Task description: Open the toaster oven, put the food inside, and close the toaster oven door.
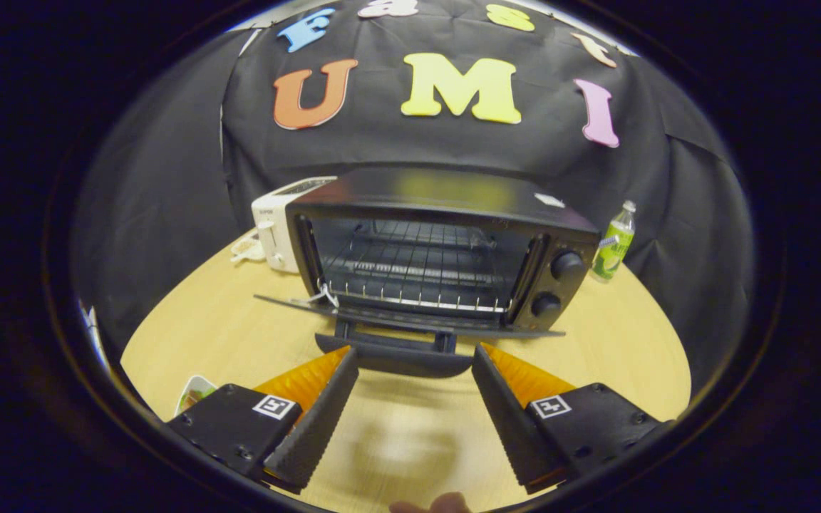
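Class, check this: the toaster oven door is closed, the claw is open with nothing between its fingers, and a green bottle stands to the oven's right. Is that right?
One error: the toaster oven door is open, folded down flat, as the gripper view shows. The claw is open with nothing between its fingers, and the green bottle stands to the oven's right.
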The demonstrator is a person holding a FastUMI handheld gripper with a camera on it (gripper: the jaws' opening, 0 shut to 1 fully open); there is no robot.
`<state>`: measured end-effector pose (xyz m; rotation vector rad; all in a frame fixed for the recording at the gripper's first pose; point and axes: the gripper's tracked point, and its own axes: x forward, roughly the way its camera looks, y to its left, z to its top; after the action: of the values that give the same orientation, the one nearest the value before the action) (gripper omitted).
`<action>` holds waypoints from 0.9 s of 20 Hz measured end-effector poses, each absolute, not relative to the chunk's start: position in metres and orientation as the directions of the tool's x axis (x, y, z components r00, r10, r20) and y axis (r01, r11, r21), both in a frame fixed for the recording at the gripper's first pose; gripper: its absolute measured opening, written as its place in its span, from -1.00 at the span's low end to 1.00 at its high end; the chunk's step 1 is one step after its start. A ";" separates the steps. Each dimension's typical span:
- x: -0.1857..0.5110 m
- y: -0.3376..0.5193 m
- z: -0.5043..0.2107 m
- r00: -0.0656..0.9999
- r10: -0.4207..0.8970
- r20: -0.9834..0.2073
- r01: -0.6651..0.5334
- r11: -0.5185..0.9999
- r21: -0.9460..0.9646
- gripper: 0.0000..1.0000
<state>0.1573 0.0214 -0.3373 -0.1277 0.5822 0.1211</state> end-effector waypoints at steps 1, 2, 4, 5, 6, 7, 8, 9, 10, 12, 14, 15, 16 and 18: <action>0.153 0.018 -0.346 0.815 0.070 -0.576 -0.138 0.988 -0.076 1.00; 0.151 0.014 -0.348 0.816 0.059 -0.575 -0.129 0.988 -0.081 1.00; 0.143 0.021 -0.322 0.842 0.090 -0.532 -0.149 0.986 -0.070 1.00; 0.152 0.031 -0.289 0.882 0.119 -0.456 -0.166 0.984 -0.063 1.00; 0.162 0.038 -0.262 0.907 0.136 -0.398 -0.176 0.982 -0.064 1.00; 0.176 0.043 -0.240 0.924 0.143 -0.356 -0.176 0.982 -0.064 1.00; 0.192 0.044 -0.234 0.928 0.138 -0.347 -0.167 0.984 -0.056 1.00; 0.205 0.043 -0.237 0.927 0.128 -0.352 -0.157 0.986 -0.053 1.00; 0.224 0.042 -0.238 0.926 0.114 -0.359 -0.145 0.987 -0.062 1.00; 0.244 0.040 -0.238 0.931 0.086 -0.355 -0.128 0.987 -0.097 1.00; 0.251 0.042 -0.234 0.939 0.083 -0.335 -0.128 0.985 -0.116 1.00; 0.253 0.043 -0.236 0.939 0.085 -0.333 -0.130 0.985 -0.114 1.00; 0.255 0.044 -0.235 0.939 0.087 -0.334 -0.130 0.986 -0.108 1.00; 0.258 0.045 -0.236 0.936 0.093 -0.341 -0.134 0.986 -0.098 1.00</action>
<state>0.2581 0.0452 -0.2356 -0.1206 0.3418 0.1161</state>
